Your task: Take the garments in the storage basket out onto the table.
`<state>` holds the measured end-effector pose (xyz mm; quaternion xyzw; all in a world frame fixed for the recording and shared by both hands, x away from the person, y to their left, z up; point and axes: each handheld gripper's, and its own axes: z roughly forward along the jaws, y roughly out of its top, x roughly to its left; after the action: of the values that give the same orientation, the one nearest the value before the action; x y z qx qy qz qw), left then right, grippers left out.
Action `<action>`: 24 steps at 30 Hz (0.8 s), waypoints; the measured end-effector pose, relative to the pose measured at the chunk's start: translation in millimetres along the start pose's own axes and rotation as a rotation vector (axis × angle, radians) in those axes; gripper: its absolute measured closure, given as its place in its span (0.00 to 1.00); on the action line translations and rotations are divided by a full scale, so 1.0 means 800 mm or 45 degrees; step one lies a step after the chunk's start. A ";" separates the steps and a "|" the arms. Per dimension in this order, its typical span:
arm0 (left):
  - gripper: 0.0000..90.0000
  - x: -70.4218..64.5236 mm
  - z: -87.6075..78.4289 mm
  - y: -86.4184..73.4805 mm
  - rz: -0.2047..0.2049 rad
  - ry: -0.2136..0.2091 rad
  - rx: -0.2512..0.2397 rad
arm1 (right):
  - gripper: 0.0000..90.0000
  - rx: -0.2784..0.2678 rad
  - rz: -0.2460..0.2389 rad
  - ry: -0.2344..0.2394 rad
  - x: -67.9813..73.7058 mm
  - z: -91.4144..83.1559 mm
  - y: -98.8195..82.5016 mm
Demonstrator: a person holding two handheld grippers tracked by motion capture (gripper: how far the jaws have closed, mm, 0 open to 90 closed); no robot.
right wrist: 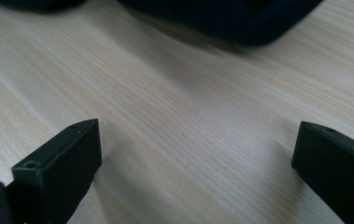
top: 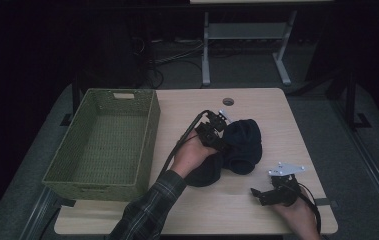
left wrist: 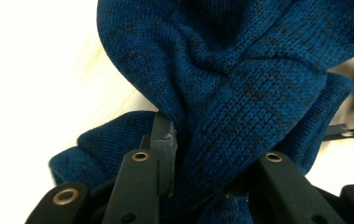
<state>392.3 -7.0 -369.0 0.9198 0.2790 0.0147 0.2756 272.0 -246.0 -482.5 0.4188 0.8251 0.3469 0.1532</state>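
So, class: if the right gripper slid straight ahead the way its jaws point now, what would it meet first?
The right gripper, jaws open and empty, faces bare table. Straight on, it would probably first meet the dark blue knitted garment, though depth is hard to judge.

We are looking down on a table (top: 277,107) with a basket (top: 104,142) sitting on its left part and a knitted garment (top: 239,145) lying bunched near the middle, to the right of the basket. Our left gripper (top: 222,137) is resting on the garment's left side (a fold of the knit (left wrist: 240,93) is sitting between its jaws), while our right gripper (top: 262,195) is lying on the table nearer us, in front of the garment and to its right, apart from it.
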 end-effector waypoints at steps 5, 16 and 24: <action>0.78 0.002 0.020 -0.003 -0.005 0.009 -0.003 | 0.01 0.001 -0.001 0.000 0.000 0.000 0.000; 0.77 0.011 0.065 -0.015 -0.007 0.035 0.034 | 0.01 -0.001 0.001 0.001 0.000 0.000 0.000; 0.52 0.014 0.054 -0.014 0.029 0.046 -0.004 | 0.01 0.001 0.003 0.002 0.000 0.000 0.000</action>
<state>403.9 -14.8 -412.8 0.9221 0.2734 0.0350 0.2716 272.0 -245.9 -482.6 0.4196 0.8247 0.3472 0.1522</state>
